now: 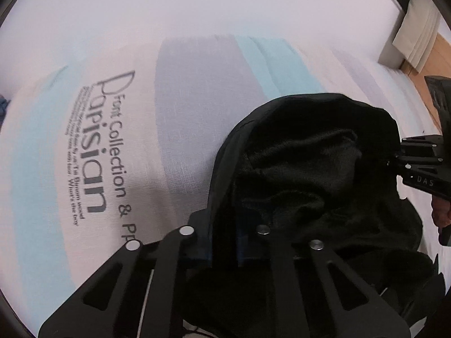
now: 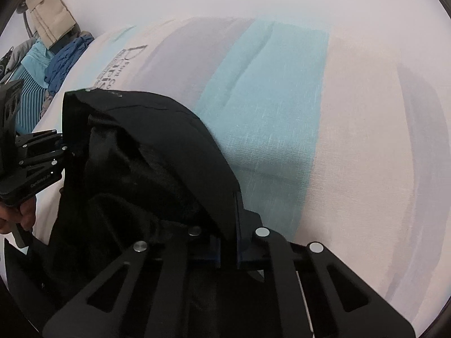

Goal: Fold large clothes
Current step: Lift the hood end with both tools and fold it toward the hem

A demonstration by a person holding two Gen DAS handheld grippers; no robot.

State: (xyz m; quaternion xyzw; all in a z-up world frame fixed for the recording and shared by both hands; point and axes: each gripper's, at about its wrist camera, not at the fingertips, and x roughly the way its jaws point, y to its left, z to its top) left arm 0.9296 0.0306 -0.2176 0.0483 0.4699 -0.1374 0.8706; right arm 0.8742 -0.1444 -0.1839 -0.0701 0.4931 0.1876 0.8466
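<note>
A large black garment (image 1: 310, 169) hangs bunched between my two grippers above a bed sheet. My left gripper (image 1: 224, 242) is shut on one edge of the black garment, which drapes to the right. My right gripper (image 2: 228, 250) is shut on another edge of the garment (image 2: 146, 169), which drapes to the left. In the left wrist view the right gripper (image 1: 394, 159) shows at the right edge, clamped on the cloth. In the right wrist view the left gripper (image 2: 66, 155) shows at the left edge, also on the cloth.
The bed sheet (image 1: 112, 155) is white with light blue and grey stripes and printed dark lettering; it also shows in the right wrist view (image 2: 352, 140). A pile of blue clothes (image 2: 64, 62) lies at the bed's far left. A beige cloth (image 1: 417, 36) and wooden floor (image 1: 434, 64) lie beyond the bed.
</note>
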